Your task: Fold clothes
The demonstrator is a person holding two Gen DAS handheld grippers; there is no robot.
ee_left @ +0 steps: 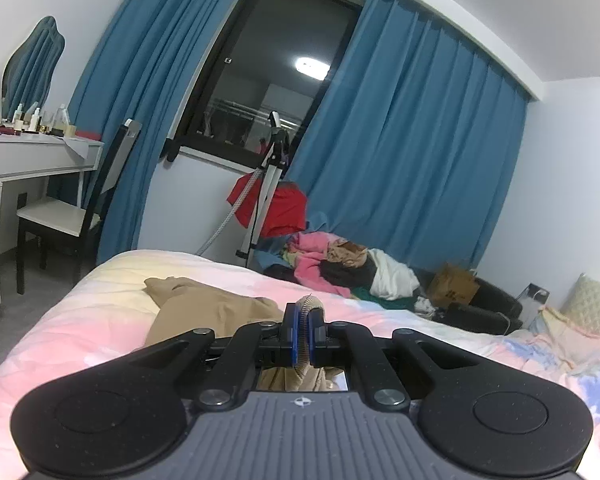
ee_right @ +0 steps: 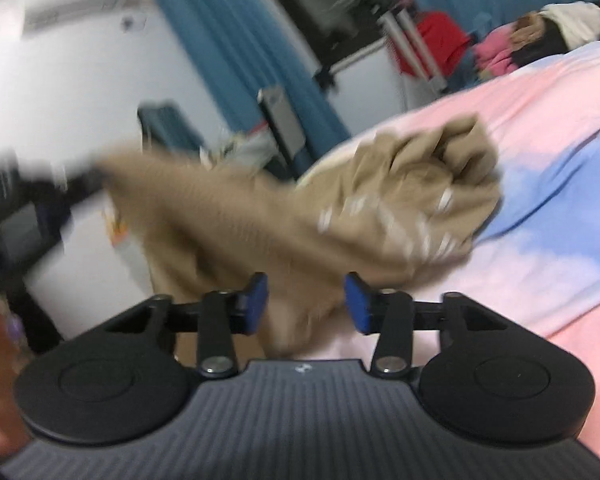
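In the left wrist view we see, from left to right, a white dressing table (ee_left: 40,156) crowded with small bottles, a dark-framed chair (ee_left: 72,216) with a pale seat, pleated blue curtains (ee_left: 400,128) flanking a dark window, a metal stand (ee_left: 268,184) draped with red cloth, and a heap of mixed clothes (ee_left: 340,260) beyond the bed (ee_left: 80,320), whose soft quilted cover runs pink, cream and pale blue. Our left gripper (ee_left: 304,334) is clamped tight on a ribbed knit hem of the tan garment (ee_left: 204,300), its blue pads pressed against the fabric; the rest of the garment lies crumpled on the cover just ahead and to the left of the fingers. The right wrist view, badly blurred, shows what the left cannot: the garment stretched from a dark shape at the left edge across to a bunched, wrinkled mass with pale markings resting on the bed. Our right gripper (ee_right: 306,302) stands parted, with a hanging fold of the tan cloth between its blue pads but not visibly squeezed by them
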